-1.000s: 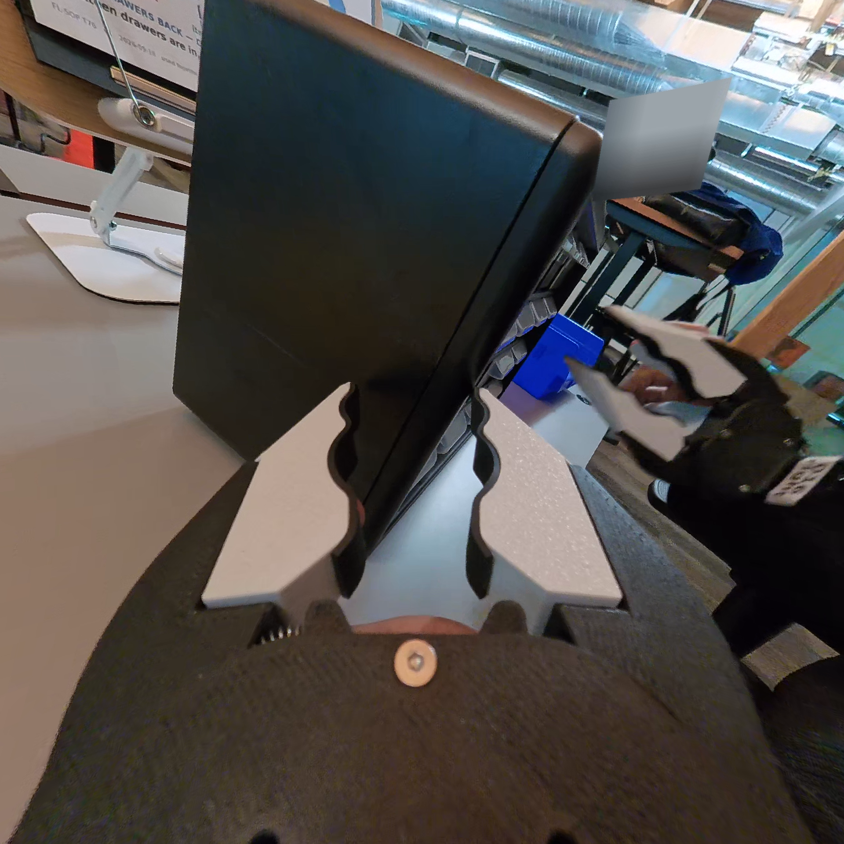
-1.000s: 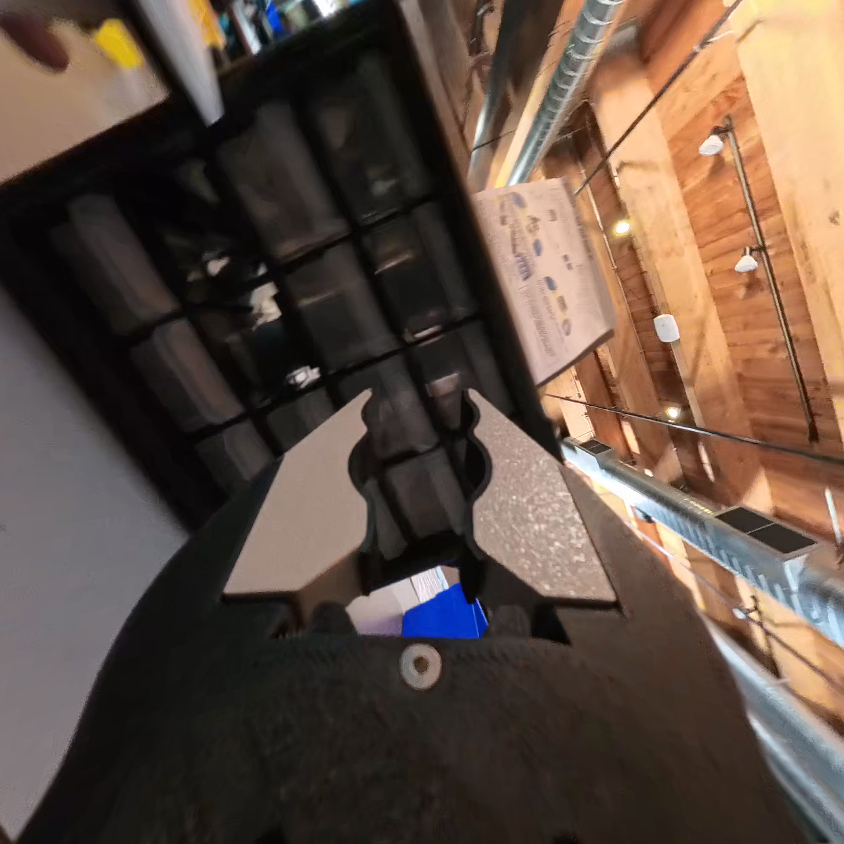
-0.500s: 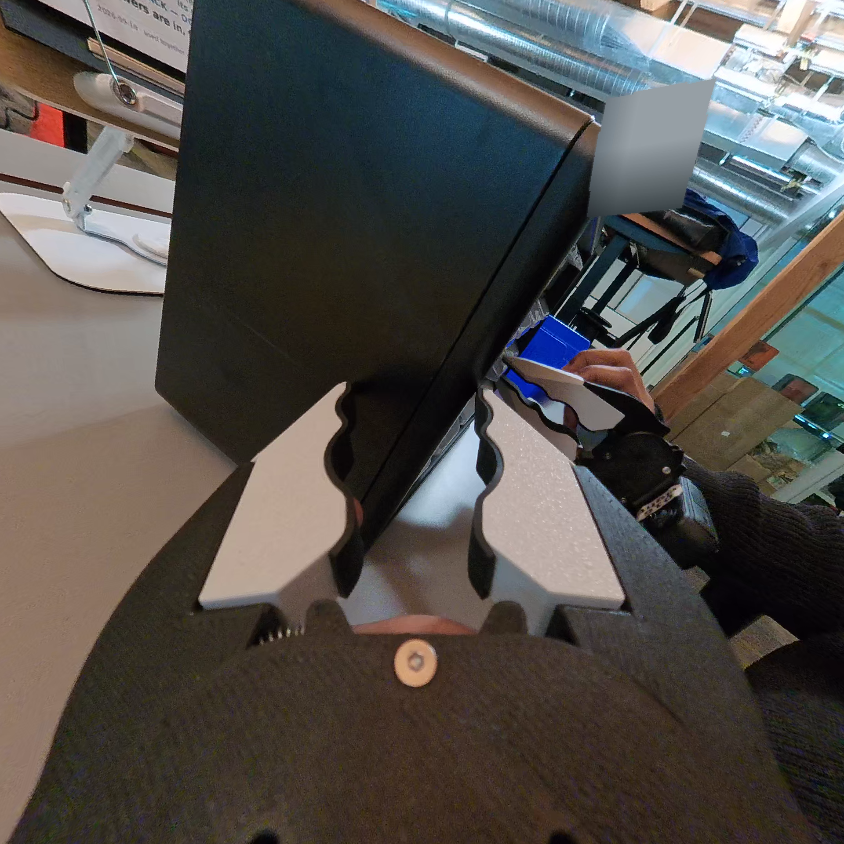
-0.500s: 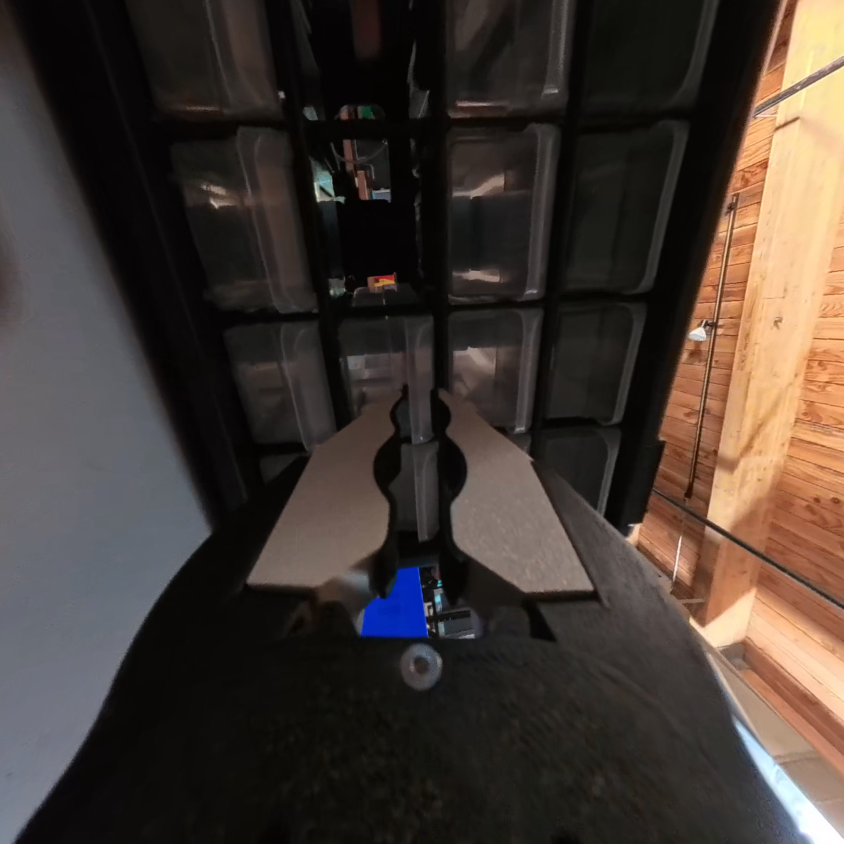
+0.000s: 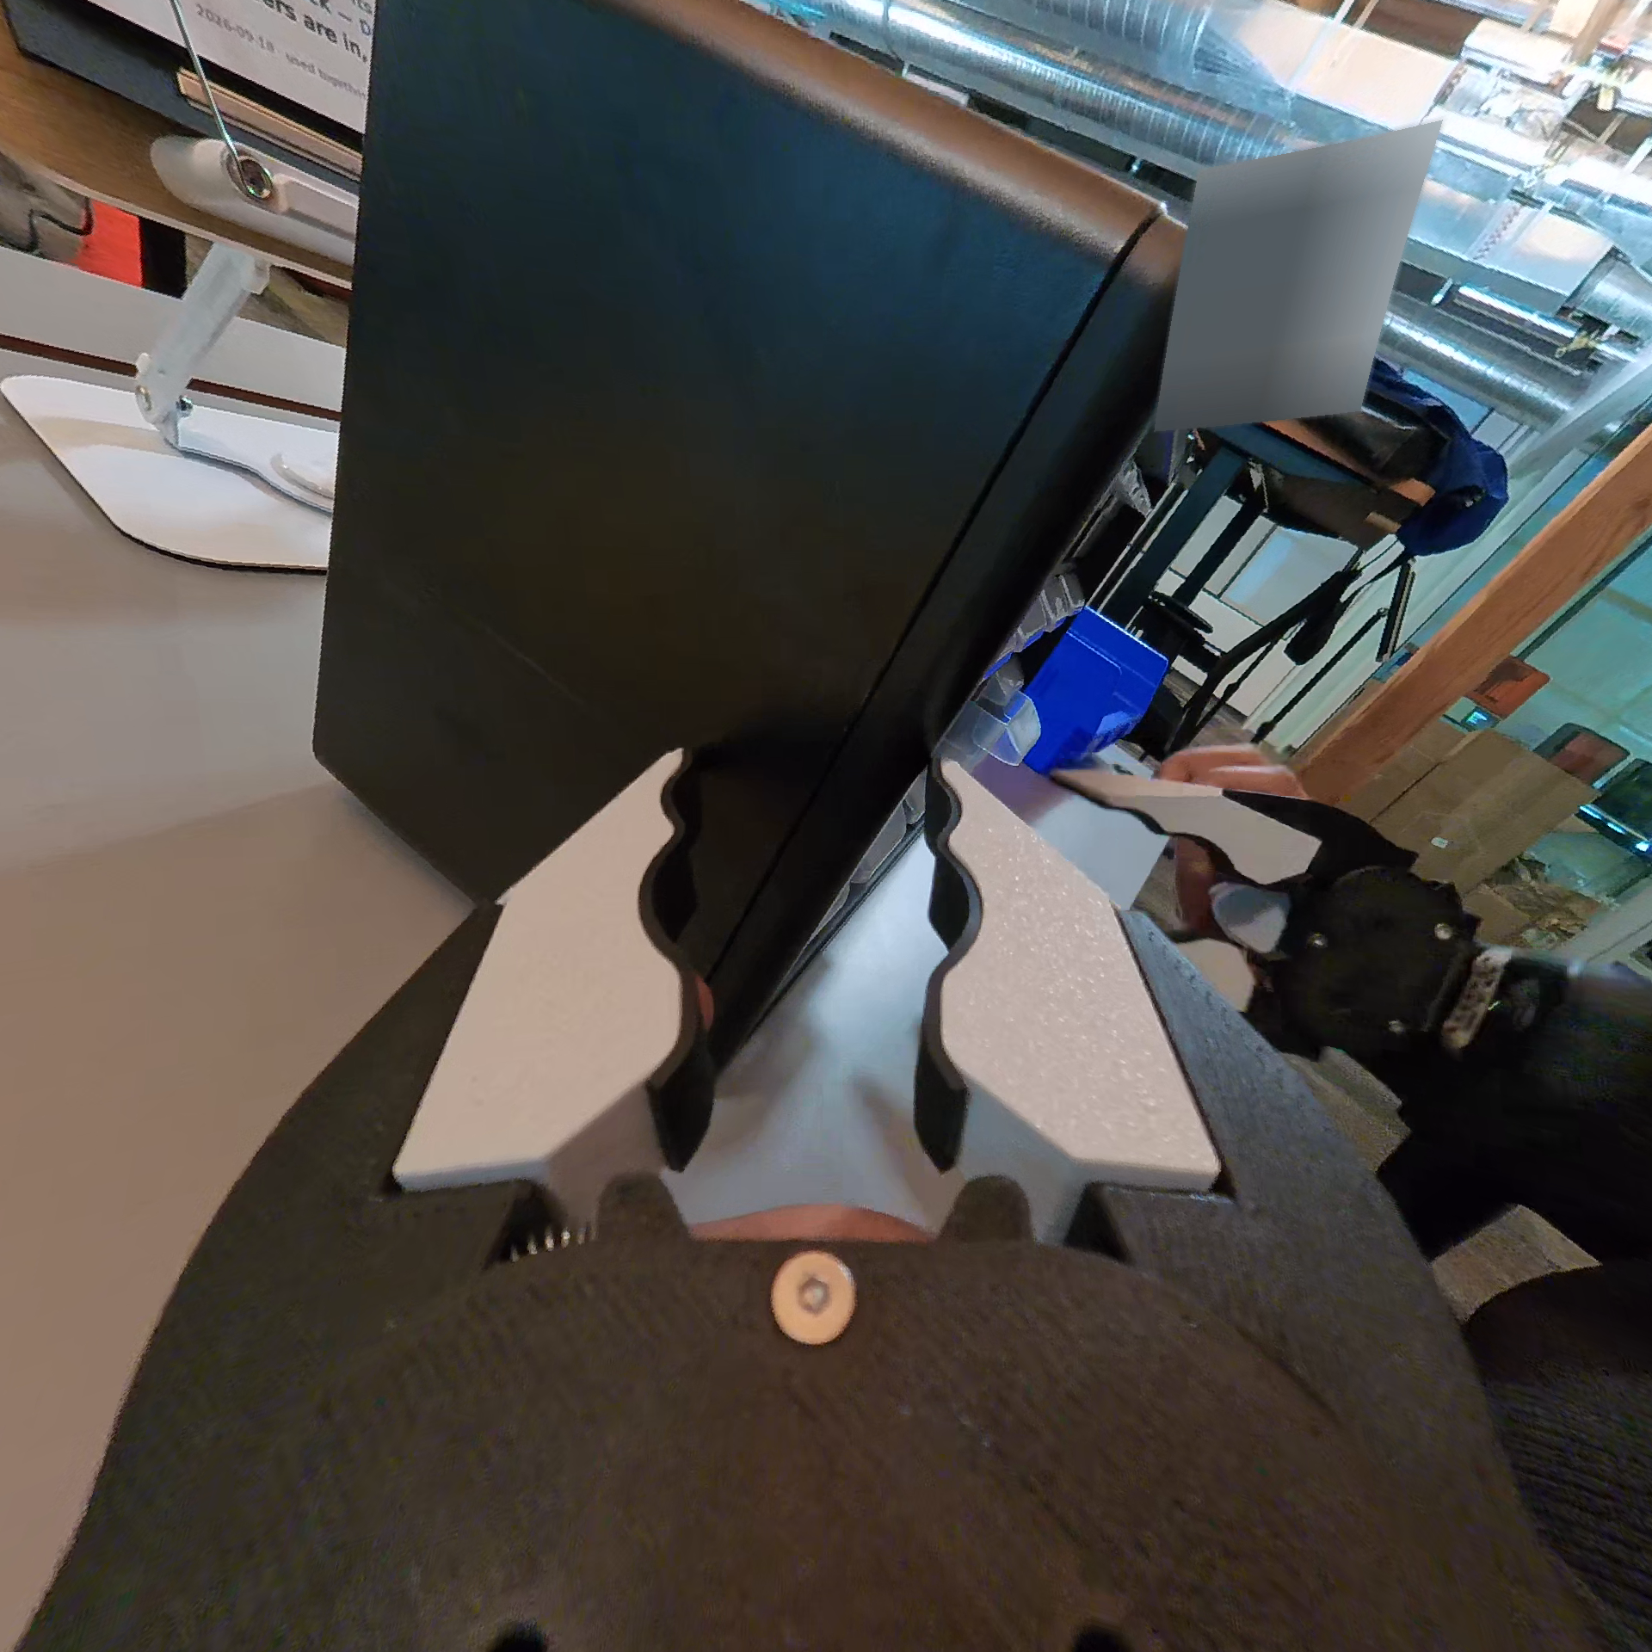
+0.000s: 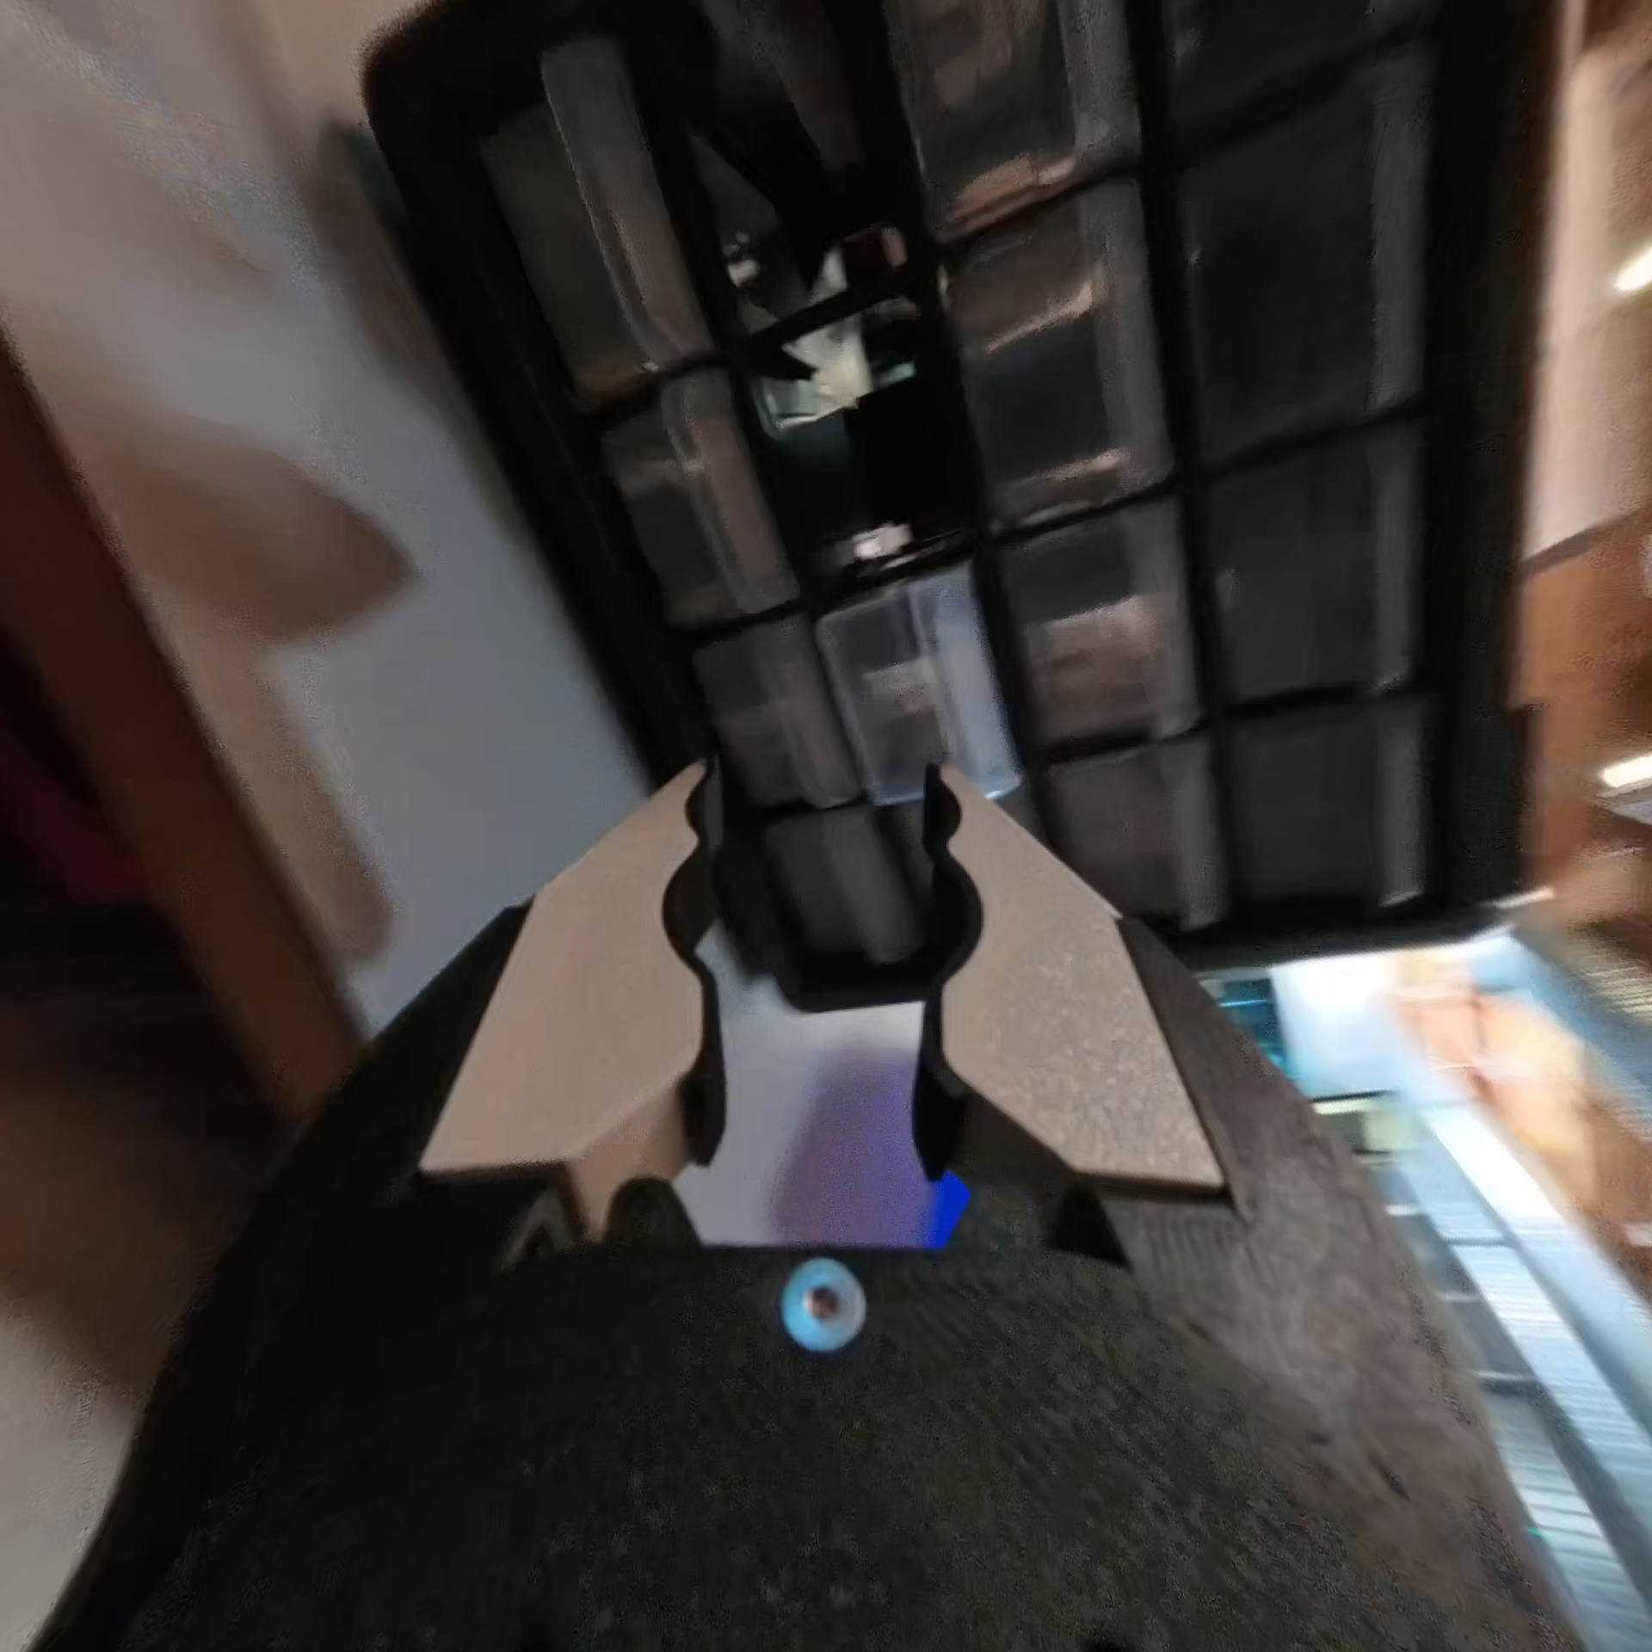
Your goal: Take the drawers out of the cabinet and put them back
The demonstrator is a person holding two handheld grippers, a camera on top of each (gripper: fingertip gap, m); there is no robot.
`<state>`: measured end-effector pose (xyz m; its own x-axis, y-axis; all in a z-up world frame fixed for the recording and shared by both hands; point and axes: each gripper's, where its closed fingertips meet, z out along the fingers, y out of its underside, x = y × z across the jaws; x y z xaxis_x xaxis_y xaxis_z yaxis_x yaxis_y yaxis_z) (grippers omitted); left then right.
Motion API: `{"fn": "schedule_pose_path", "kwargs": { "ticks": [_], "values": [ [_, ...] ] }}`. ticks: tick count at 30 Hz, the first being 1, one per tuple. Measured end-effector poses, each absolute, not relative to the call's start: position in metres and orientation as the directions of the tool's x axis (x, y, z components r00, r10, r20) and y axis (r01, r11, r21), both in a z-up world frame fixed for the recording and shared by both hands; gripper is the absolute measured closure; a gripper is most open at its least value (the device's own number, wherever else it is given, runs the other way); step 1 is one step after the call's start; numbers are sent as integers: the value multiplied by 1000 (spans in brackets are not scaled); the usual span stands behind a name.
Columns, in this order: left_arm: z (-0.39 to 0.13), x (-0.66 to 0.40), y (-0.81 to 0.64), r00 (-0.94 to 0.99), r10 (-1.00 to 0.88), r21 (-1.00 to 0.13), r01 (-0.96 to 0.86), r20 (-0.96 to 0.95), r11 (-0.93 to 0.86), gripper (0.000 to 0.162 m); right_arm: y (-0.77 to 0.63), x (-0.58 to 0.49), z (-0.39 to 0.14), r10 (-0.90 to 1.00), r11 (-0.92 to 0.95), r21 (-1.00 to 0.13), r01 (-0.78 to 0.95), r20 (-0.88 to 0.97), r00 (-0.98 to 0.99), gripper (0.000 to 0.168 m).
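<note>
1 black cabinet [image 5: 715, 465], 2 grippers: left [image 5: 809, 894], right [image 6: 818, 880]. 1 blue bin [image 5: 1095, 706], 1 white stand [image 5: 179, 447]. Drawers [image 6: 912, 679]: blurred, at least a dozen, exact count unclear.

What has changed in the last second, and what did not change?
The right gripper moved in to the cabinet front, narrowed its jaws near one clear drawer, then opened and backed off. That drawer now sticks out of its row. The left gripper stayed open astride the cabinet's corner; the cabinet stayed tilted.
</note>
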<state>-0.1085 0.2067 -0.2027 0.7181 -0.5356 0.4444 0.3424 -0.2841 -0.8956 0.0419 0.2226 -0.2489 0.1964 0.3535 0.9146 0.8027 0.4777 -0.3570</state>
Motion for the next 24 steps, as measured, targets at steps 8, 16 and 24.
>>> {"fn": "schedule_pose_path", "kwargs": {
  "ticks": [8, 16, 24],
  "values": [
    [-203, -108, 207, 716, -538, -895, 342, 445, -285, 113, 169, 61, -278, 910, -116, -717, 687, 200, 363, 136],
    [-203, -108, 207, 714, -538, -894, 343, 447, -288, 113, 186, 67, -254, 907, -309, -714, 628, -23, 420, 152],
    [-203, -108, 207, 714, -539, -895, 343, 446, -286, 112, 209, 46, -176, 863, 205, -760, 616, 438, 252, 134]
  ]
}}
